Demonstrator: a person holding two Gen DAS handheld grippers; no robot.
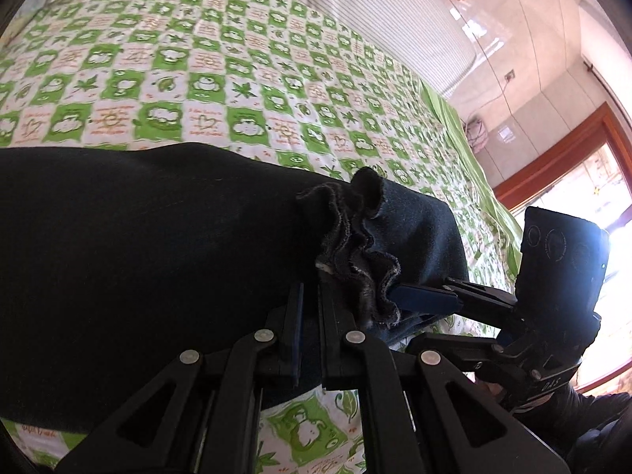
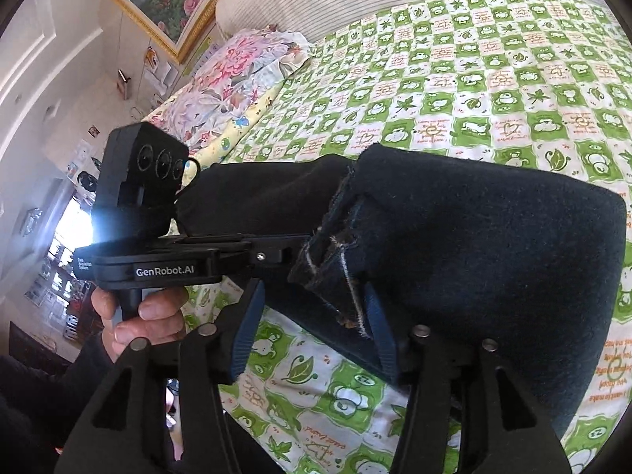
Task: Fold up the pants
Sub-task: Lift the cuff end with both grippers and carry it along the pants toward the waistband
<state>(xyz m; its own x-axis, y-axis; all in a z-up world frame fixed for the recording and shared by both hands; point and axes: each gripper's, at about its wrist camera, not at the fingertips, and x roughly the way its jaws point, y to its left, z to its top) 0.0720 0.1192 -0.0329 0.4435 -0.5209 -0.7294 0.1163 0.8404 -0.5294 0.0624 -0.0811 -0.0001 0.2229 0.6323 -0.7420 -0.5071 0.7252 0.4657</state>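
Observation:
Dark navy pants (image 1: 138,260) lie across a bed; they also show in the right wrist view (image 2: 474,245). My left gripper (image 1: 310,308) is shut on the pants fabric beside the ruffled hem edges (image 1: 355,245). My right gripper (image 2: 312,316) is open, its fingers (image 2: 249,328) wide apart, and the frayed hem (image 2: 339,268) hangs between them against the right finger. The right gripper also shows in the left wrist view (image 1: 434,296), reaching into the hem from the right. The left gripper shows in the right wrist view (image 2: 272,254), held by a hand (image 2: 146,316).
The bed has a green-and-white checked quilt (image 1: 237,79) and a striped headboard (image 1: 375,8). A floral pillow (image 2: 237,75) lies at the bed's far left in the right wrist view. A window with a red-brown frame (image 1: 561,150) is at the right.

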